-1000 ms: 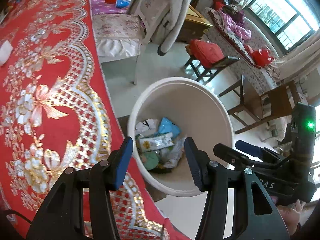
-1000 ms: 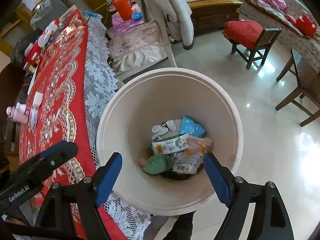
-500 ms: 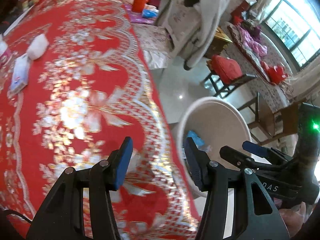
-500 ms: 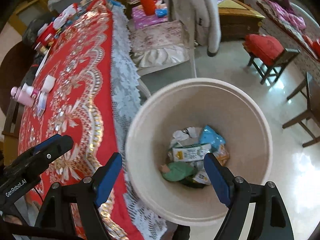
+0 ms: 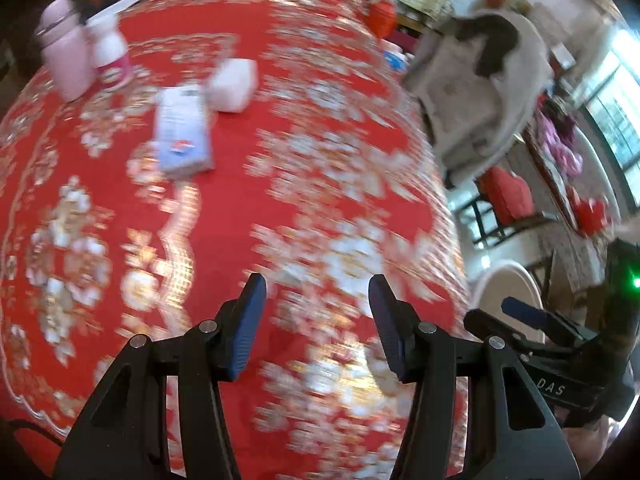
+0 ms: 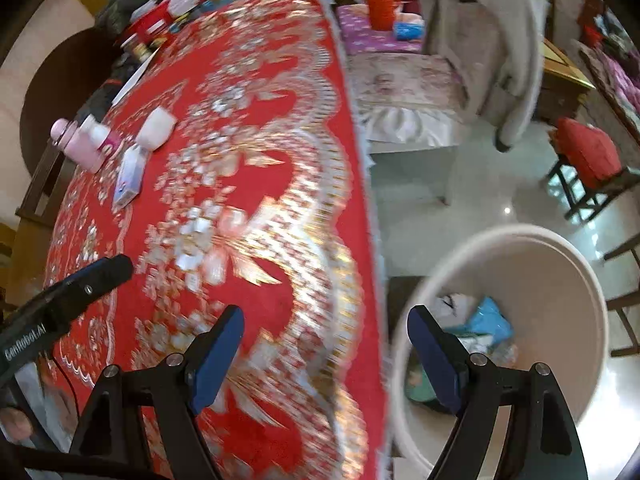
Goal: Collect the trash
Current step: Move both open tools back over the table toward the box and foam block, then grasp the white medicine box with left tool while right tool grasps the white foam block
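The trash left to collect looks to be the flat blue-and-white packet (image 5: pixel 184 132) and the crumpled white wad (image 5: pixel 234 84) just beyond it, both lying on the red and gold tablecloth (image 5: pixel 280 184) toward its far left, near a pink bottle (image 5: pixel 66 66) and a white bottle (image 5: pixel 108 54) that stand together. The cream bin (image 6: pixel 560 248) sits on the floor just off the table's right edge, already holding wrappers, among them a blue one (image 6: pixel 490 318). Judging from this, the step in hand is the reach for the next piece: both tools are over the cloth with nothing in them. The left gripper (image 5: pixel 316 320) has its jaws partly apart and empty, over bare cloth well short of the packet; the right gripper (image 6: pixel 322 356) has its jaws spread wide and empty, straddling the table edge with one finger over the cloth and the other over the bin. The next move calls for carrying a gripper on across to the packet, bringing the jaws down around its narrow sides, since it lies flat, and staying clear of the two bottles beside it. The left view shows the packet and wad large and close but only a sliver of the bin; the right view shows the bin's contents and the table's lace fringe, with the trash small and far off. Both views are smeared by motion.
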A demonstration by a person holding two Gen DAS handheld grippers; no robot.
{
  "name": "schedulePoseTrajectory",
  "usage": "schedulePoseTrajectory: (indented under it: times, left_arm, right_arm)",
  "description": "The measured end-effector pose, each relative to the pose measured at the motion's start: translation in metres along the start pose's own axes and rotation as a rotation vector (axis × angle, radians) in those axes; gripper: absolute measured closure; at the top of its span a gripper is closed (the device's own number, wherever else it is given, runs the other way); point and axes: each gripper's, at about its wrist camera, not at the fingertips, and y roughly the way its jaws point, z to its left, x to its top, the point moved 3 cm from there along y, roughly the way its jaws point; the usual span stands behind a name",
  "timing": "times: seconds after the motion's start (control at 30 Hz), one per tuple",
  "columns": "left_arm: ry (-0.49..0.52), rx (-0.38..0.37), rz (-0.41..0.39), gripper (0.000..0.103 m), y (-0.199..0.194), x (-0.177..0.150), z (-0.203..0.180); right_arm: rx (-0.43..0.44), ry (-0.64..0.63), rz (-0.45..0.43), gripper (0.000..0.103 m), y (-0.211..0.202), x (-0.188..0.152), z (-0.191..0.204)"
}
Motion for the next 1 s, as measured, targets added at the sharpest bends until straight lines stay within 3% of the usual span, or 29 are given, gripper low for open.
schedulePoseTrajectory:
  times: [0.17,0.37,0.57,0.83,0.87,0.93,1.0]
  left_arm:
    - [-0.067,0.026,-0.009,0.051,0.0,0.031,0.052]
    - [-0.115,0.019,-0.015,0.043,0.017,0.073,0.088]
    - [-0.118,0.059,0.013,0.042,0.053,0.111,0.106]
    - [-0.082,0.097,0.041,0.042,0.083,0.13,0.117]
    - [-0.076,0.102,0.04,0.043,0.083,0.131,0.118]
    - [-0.077,0.09,0.041,0.055,0.081,0.132,0.124]
    - [-0.086,0.086,0.041,0.057,0.076,0.131,0.133]
  right_arm:
    - [0.017,-0.047,0.013,0.021,0.02,0.021,0.041]
    - [0.032,-0.064,0.01,0.021,0.03,0.038,0.07]
    - [0.03,-0.048,0.011,0.021,0.034,0.051,0.08]
    - [0.022,-0.052,0.017,0.021,0.047,0.076,0.094]
    - [0.021,-0.058,0.018,0.021,0.051,0.081,0.098]
    - [0.021,-0.071,0.021,0.021,0.059,0.091,0.106]
    - [0.026,-0.081,0.024,0.021,0.066,0.101,0.114]
